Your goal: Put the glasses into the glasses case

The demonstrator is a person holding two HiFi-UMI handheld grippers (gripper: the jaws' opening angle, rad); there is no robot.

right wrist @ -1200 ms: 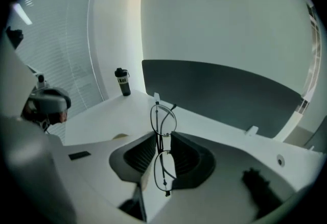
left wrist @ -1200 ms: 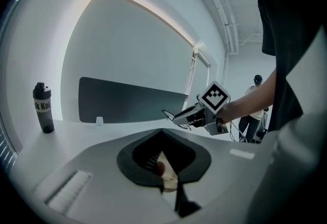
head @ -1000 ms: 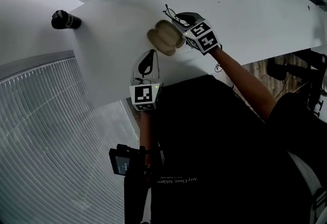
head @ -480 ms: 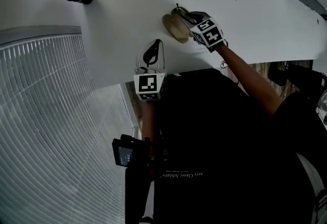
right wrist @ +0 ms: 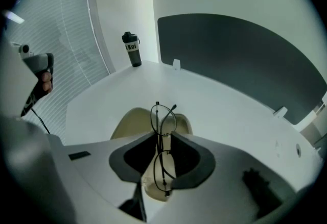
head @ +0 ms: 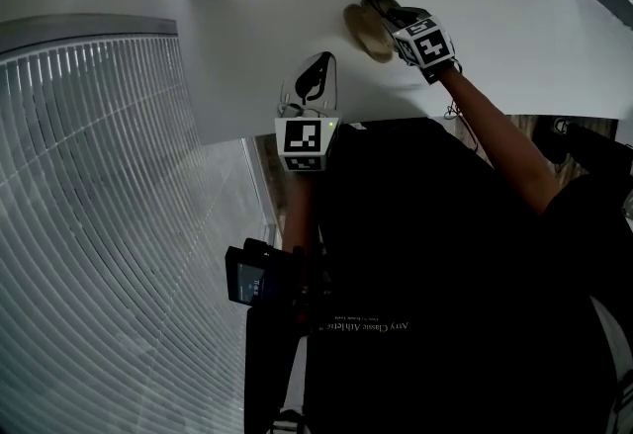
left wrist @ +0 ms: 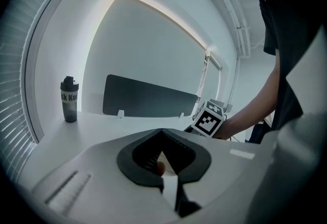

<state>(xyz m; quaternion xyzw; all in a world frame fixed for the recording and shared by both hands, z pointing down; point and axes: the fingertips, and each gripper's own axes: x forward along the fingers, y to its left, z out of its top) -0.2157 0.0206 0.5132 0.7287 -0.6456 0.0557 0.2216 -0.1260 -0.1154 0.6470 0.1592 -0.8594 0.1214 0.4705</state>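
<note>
Since the earlier head view, the right gripper [head: 388, 11] had been lowered with the thin dark wire-framed glasses [right wrist: 163, 122] onto the open beige clamshell glasses case [right wrist: 130, 120] on the white table [right wrist: 219, 100]. The jaws were closed on the folded glasses, which were held edgewise above the case. The case lay directly beyond the jaw tips. The glasses' long axis ran along the jaw line, pointing down into the case. The left gripper [head: 316, 66] was held well apart near the table edge, jaws drawn together, nothing gripped. The right hand was judged the nearer.
</note>
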